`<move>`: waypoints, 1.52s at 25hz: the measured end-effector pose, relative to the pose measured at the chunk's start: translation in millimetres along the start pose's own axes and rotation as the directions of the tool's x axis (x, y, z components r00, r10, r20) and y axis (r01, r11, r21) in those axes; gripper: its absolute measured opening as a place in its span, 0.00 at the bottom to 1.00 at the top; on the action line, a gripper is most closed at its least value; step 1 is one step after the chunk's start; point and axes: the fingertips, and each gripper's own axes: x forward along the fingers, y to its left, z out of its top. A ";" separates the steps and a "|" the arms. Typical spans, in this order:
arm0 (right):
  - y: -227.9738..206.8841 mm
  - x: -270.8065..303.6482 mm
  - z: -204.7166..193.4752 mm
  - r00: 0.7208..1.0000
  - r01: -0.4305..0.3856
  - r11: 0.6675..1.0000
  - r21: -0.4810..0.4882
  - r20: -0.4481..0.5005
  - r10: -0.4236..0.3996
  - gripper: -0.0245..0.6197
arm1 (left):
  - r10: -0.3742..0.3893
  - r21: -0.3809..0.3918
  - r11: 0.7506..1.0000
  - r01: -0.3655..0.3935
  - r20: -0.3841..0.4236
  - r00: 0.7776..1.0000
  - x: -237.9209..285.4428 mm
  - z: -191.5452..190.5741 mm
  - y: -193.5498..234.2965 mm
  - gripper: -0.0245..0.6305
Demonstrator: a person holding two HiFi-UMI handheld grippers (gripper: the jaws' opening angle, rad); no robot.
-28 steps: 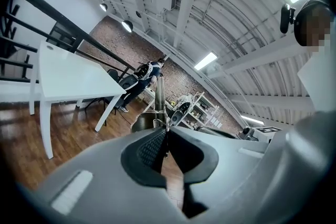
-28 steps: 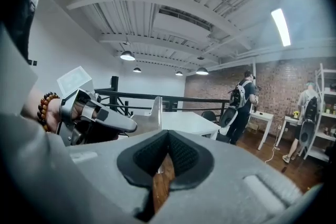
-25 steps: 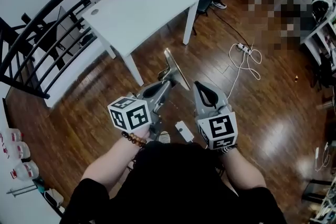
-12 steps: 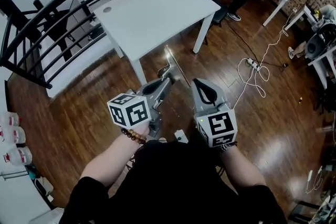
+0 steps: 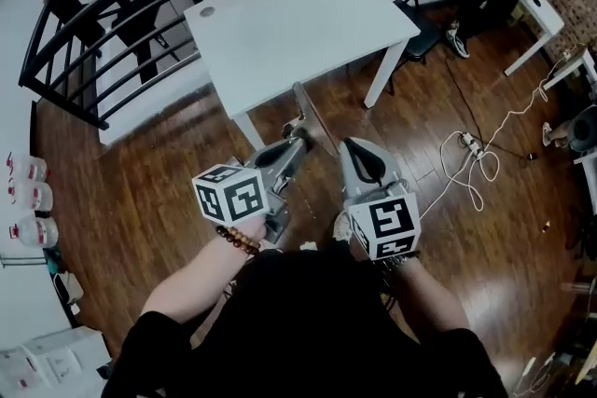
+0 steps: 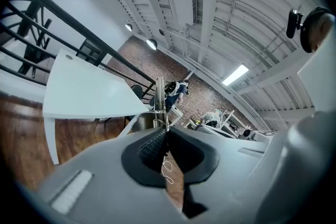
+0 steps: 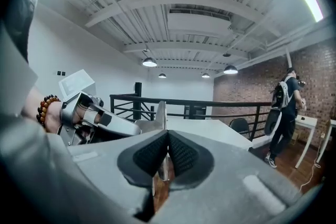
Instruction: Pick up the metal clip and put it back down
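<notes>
White table [image 5: 298, 14] occupies the upper centre of the head view, standing on the wooden floor [image 5: 168, 200]. Below it, at frame centre, the left gripper [image 5: 300, 141] and right gripper [image 5: 343, 147] sit side by side. Both are clenched on the metal clip [image 5: 312, 118], a thin plate held in the air between their tips, below the table edge.
</notes>
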 end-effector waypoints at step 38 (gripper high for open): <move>-163.7 75.7 14.3 0.975 -0.218 0.974 -0.059 0.031 0.220 0.03 | 0.161 -0.098 0.984 -0.148 0.143 0.976 164.2 62.9 9.5 0.07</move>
